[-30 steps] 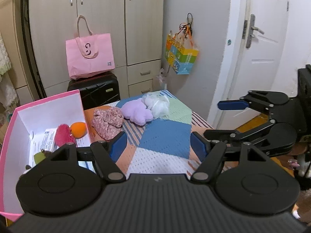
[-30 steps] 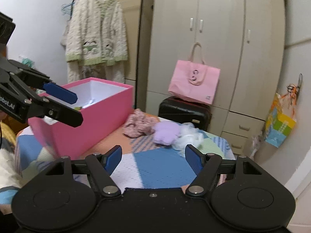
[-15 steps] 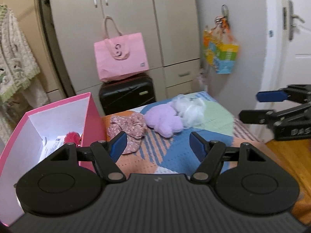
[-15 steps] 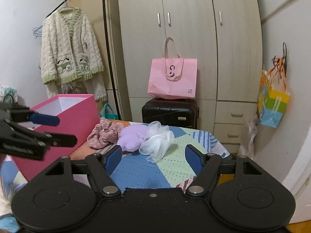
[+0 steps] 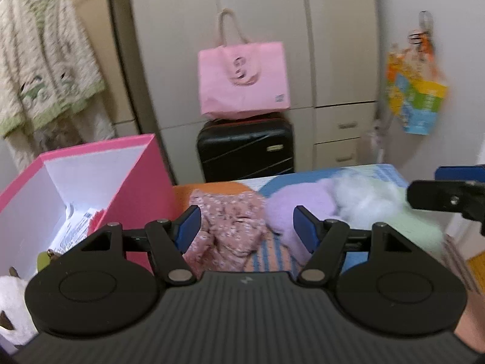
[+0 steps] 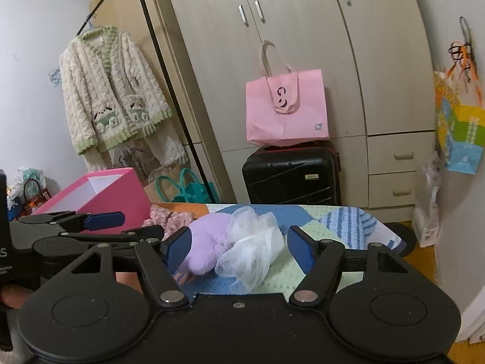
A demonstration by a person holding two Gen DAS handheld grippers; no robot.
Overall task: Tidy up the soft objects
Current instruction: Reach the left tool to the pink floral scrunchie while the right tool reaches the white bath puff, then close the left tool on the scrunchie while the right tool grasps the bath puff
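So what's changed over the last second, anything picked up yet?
Nothing picked up. Both grippers swung in toward the soft pile: the left gripper now lines up on the floral scrunchie, the right gripper on the white mesh puff and purple plush. Both sets of jaws are closing, pressing on nothing. The pile and the pink box haven't moved.

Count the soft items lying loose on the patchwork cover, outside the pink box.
3, in a row: the floral scrunchie nearest the pink box, the purple plush in the middle, and the white mesh pouf touching it at the far end. More may be hidden behind them.
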